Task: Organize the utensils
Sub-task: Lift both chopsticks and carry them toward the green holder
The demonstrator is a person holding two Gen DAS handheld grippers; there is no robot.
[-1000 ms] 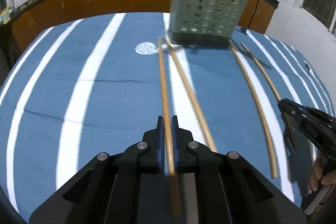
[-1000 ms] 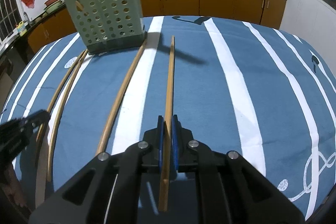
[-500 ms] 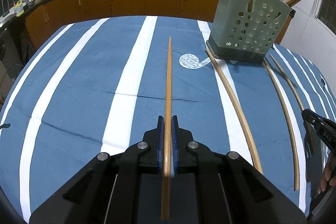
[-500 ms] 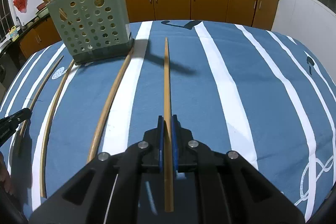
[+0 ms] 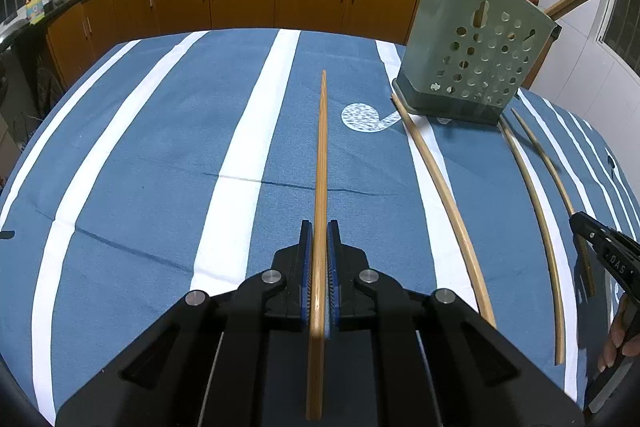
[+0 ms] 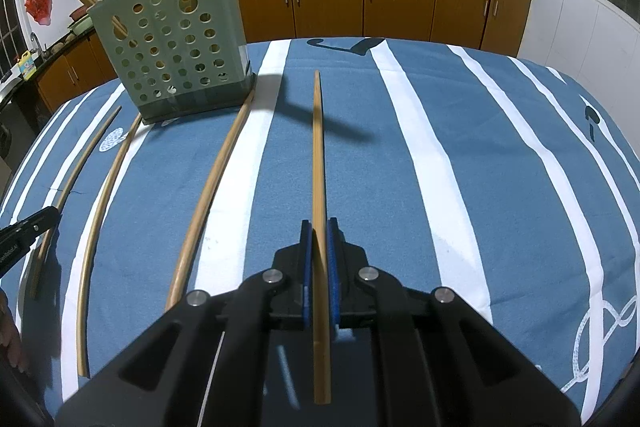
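Left hand-held gripper (image 5: 319,267) clamps chopstick (image 5: 321,163) near butt, tip at 12 o'clock. Right hand-held gripper (image 6: 319,267) likewise grips chopstick (image 6: 318,167). Sticks light, stiff, smooth. Green holder (image 5: 476,55) at 1 o'clock.

The right gripper (image 6: 319,259) is closed on a long wooden chopstick (image 6: 318,155), its blue pads (image 6: 306,267) pressing both sides; the stick runs straight ahead above the tabletop (image 6: 400,167), which is covered by a blue cloth with white stripes, and casts a shadow toward the right. To the left three more chopsticks lie on the cloth, well apart from each other, their far ends reaching toward a pale green perforated utensil holder (image 6: 172,39) that stands upright with several chopsticks sticking out of its top. At the left edge the tip of the left gripper (image 6: 28,227) shows, over the outermost chopstick. Behind are orange kitchen cabinets (image 6: 400,3) and two woks.
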